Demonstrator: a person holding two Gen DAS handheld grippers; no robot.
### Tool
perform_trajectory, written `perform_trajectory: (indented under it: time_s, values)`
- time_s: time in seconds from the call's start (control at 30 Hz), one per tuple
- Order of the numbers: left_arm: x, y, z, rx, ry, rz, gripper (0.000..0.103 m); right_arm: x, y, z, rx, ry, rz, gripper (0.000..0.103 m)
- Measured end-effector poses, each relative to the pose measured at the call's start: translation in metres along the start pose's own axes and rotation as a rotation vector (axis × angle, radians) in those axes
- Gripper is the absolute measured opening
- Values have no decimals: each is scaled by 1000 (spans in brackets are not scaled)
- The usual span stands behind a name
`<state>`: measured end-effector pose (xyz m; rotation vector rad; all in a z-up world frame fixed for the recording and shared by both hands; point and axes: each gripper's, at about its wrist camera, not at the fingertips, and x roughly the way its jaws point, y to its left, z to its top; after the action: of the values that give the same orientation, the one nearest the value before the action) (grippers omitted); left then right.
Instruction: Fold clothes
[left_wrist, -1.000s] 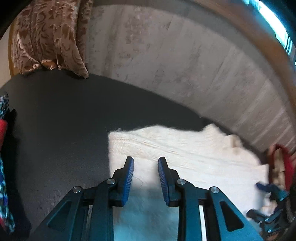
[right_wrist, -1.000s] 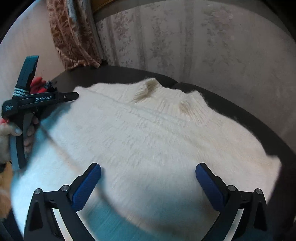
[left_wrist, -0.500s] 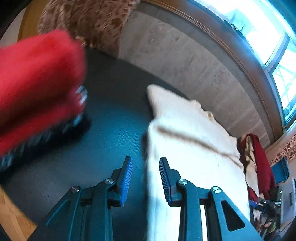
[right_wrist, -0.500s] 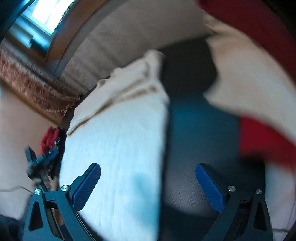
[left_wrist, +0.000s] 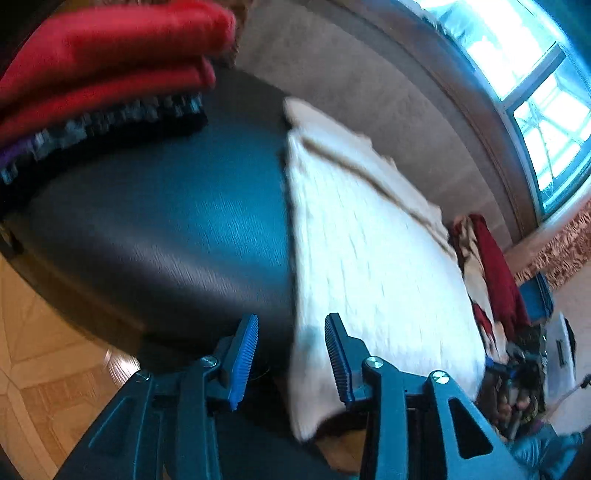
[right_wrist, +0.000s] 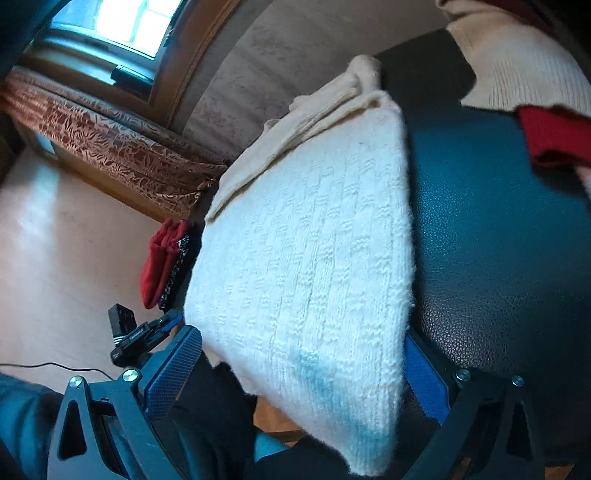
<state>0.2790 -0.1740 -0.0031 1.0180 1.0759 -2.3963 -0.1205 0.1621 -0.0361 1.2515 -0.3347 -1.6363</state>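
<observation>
Only the left view shows a stack (left_wrist: 99, 85) of folded red and dark patterned knits on the black leather-grained table (left_wrist: 166, 236); the right view shows the sweater (right_wrist: 314, 258) sharply, a cream, ribbed, fuzzy-edged slab lying on that table, its near corner overhanging. The left gripper (left_wrist: 291, 354) gapes narrowly at the sweater's edge, gripping nothing. The right gripper (right_wrist: 299, 369) spreads wide, the corner between its jaws, unpinched.

Left hand-held gripper (left_wrist: 291, 354), right hand-held gripper (right_wrist: 301, 369), black frames, ribbed blue pads, silver screws

The left gripper (left_wrist: 291, 347) has its blue pads a modest gap apart, nothing clamped. The right gripper (right_wrist: 299, 363) is spread wide.
</observation>
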Motion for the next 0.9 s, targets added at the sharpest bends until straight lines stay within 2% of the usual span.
perform_trajectory:
  time_s: [0.23,0.3,0.57,0.63,0.67,0.7,0.73,0.8,0.87,0.9]
  values:
    - [17,-20,-17,70,54,-1,44,4,4,-4,-28,-23,-23,103]
    - [24,-20,-22,67,96,-10,44,3,3,-5,-34,-26,-23,103]
    - [46,-36,-33,120,213,-78,41,1,0,-4,-18,-9,0,103]
    - [50,-41,-35,133,234,-86,34,0,0,-6,-14,13,-1,101]
    - [51,-43,-36,139,245,-90,33,-1,0,-8,-15,24,-7,95]
    - [53,-45,-37,145,255,-95,24,-2,0,-9,-15,34,-12,91]
    - [54,-45,-38,140,260,-93,16,-4,0,-11,-15,37,-21,82]
    - [54,-44,-38,125,266,-102,12,-7,-7,-15,25,33,-32,64]
    - [51,-46,-38,128,258,-108,11,-8,-14,-19,64,41,-41,17]
    - [47,-46,-36,131,250,-115,10,-5,-15,-22,68,57,-50,9]
